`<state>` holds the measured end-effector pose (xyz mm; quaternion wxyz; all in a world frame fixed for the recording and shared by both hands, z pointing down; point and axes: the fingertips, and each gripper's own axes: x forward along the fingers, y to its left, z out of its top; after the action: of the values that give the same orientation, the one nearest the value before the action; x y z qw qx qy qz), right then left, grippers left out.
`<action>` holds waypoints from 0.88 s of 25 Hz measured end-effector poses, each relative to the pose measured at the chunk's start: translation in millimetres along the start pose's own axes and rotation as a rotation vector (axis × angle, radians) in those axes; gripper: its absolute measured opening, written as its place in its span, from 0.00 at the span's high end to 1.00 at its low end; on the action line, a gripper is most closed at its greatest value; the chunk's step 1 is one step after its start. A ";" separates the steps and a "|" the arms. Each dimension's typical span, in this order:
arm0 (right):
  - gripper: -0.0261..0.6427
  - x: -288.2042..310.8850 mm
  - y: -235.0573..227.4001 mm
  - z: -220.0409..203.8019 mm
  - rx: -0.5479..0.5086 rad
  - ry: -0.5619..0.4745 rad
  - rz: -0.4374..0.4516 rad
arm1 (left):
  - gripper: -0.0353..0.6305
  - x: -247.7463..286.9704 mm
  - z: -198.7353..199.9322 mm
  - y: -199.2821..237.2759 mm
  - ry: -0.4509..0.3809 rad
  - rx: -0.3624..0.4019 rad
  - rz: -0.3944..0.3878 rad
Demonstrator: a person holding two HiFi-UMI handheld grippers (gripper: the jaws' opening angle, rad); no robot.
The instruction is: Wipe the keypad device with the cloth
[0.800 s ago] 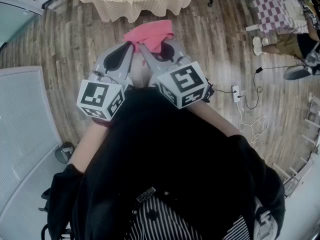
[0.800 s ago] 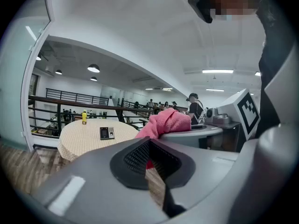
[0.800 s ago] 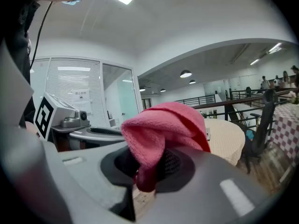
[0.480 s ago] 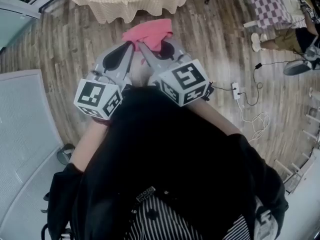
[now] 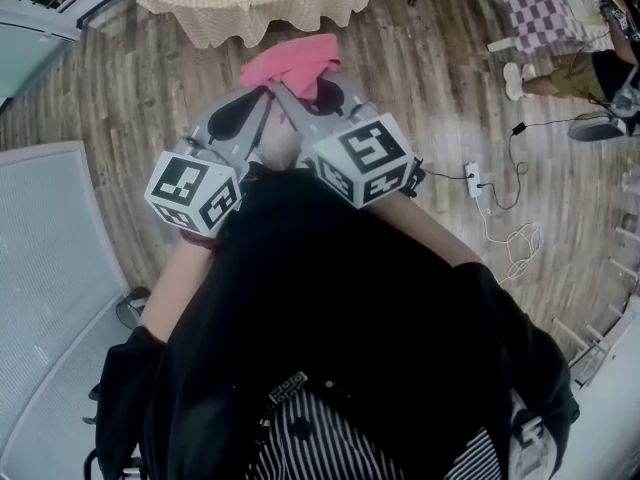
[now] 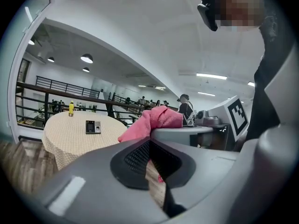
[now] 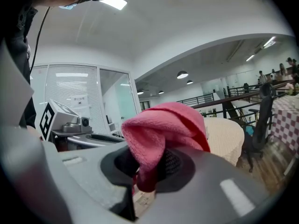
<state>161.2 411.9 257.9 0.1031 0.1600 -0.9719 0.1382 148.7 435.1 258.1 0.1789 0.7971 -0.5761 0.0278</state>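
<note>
The keypad device point(image 6: 93, 127) is a small dark unit lying on a round table point(image 6: 70, 134) with a beige cloth, some way ahead of me. My right gripper point(image 7: 152, 164) is shut on a pink cloth point(image 7: 161, 125), which bunches up above its jaws. In the head view that cloth point(image 5: 290, 65) hangs over the floor just short of the table point(image 5: 255, 3). My left gripper point(image 6: 149, 143) sits close beside the right one, jaws shut with nothing between them. Both grippers are held in front of my chest, the left gripper point(image 5: 255, 103) touching or nearly touching the right gripper point(image 5: 290, 98).
A yellow bottle point(image 6: 71, 108) stands at the table's far side. A power strip with cable point(image 5: 473, 183) lies on the wooden floor to the right. A person's legs point(image 5: 560, 80) and a checkered table point(image 5: 545, 8) are at upper right. A pale panel point(image 5: 50, 268) is at left.
Both grippers and the pink cloth have edged slightly left and toward the round table. The right gripper's hold on the cloth is unchanged.
</note>
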 end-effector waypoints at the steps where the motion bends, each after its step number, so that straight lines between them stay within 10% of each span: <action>1: 0.86 -0.6 -0.6 0.2 0.003 -0.002 0.005 | 0.94 0.3 0.5 -0.3 -0.002 0.001 0.010; 14: 0.86 22.8 -19.9 6.4 0.017 0.018 0.060 | 0.94 19.3 18.5 30.2 -0.031 0.016 0.116; 22: 0.86 24.8 -37.5 10.8 0.008 0.015 -0.005 | 0.94 42.2 26.7 32.6 -0.052 0.016 0.024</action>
<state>149.3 367.5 262.6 0.1099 0.1616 -0.9702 0.1431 128.3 379.4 252.0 0.1572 0.7920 -0.5898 0.0138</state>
